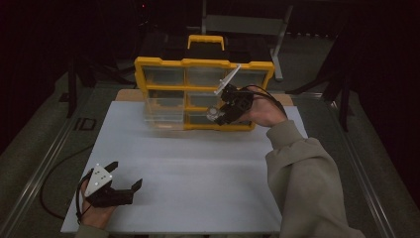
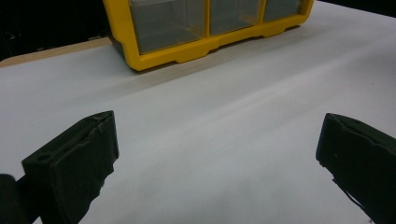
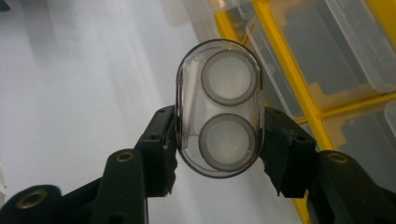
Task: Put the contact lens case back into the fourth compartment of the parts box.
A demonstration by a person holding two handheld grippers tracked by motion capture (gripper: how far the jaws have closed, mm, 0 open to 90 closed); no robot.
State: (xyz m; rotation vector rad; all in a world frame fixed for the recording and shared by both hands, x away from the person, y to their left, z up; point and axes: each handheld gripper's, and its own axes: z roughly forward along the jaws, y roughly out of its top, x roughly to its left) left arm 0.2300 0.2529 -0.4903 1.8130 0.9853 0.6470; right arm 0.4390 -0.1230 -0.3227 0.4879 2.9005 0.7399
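Right gripper (image 3: 217,140) is clamped on a clear oval two-well case (image 3: 219,109), held in front of the yellow drawer organizer (image 1: 163,63) at the bench's far edge. Left gripper (image 1: 125,177) rests wide open and empty near the near-left corner. Risk: the smooth curved case may slip or twist between the pads.

Workshop: yellow parts organizer (image 1: 203,94), workbench (image 1: 188,173)
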